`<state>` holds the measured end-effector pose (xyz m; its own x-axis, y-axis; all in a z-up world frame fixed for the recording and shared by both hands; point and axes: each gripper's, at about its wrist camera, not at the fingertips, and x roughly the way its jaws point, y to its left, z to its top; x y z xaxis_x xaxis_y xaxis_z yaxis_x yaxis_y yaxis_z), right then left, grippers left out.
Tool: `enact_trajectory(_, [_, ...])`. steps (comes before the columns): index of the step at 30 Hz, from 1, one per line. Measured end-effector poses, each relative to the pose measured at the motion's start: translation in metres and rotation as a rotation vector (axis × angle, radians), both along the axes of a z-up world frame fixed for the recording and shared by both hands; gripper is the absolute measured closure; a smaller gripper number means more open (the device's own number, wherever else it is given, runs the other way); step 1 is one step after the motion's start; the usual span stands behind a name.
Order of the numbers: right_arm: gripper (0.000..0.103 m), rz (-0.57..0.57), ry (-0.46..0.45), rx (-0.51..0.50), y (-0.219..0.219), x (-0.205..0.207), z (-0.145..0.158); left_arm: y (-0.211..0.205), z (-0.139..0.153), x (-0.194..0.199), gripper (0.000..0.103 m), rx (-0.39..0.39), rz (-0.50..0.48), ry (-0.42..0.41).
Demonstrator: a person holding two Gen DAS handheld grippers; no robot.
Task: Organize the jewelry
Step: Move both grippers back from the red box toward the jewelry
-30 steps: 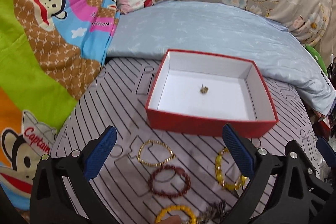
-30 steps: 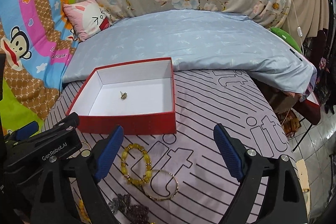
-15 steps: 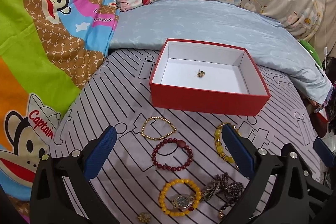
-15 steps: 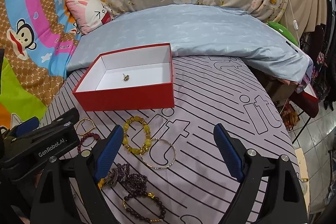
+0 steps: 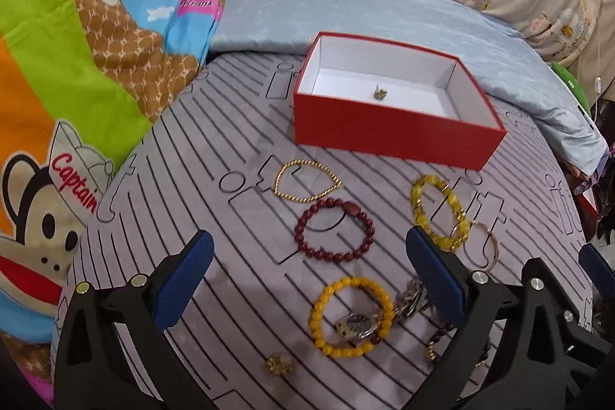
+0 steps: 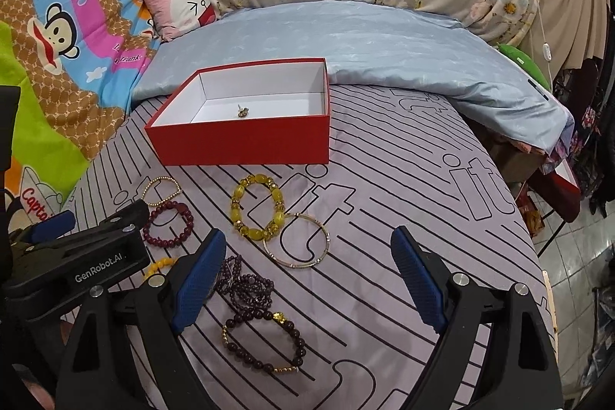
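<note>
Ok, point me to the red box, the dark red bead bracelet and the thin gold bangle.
red box (image 5: 396, 135), left wrist view, front wall.
dark red bead bracelet (image 5: 303, 246), left wrist view, left-side beads.
thin gold bangle (image 6: 326, 231), right wrist view, right edge.

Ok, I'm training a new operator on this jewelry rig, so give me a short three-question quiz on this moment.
1. True or false: the red box already holds one small gold piece.
2. Multiple choice: what lies directly between the red box and the dark red bead bracelet? A) a wristwatch B) the thin gold chain bracelet C) a green bangle
3. Fill in: both the left gripper and the right gripper are ____ and hold nothing.

Key: 1 true. 2 B. 3 open.
</note>
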<state>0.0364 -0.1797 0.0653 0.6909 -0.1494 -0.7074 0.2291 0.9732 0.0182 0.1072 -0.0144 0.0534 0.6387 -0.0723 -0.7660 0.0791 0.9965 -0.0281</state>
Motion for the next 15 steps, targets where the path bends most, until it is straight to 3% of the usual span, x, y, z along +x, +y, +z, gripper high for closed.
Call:
enact_trajectory(12, [0.019,0.028,0.046,0.01,0.002,-0.019,-0.02,0.028,-0.021,-0.024,0.007,0.051,-0.009,-0.003])
enact_trajectory(15, [0.019,0.027,0.058,0.012,0.001,-0.023,-0.025,0.033,-0.028,-0.026,0.007,0.033,-0.028,0.017])
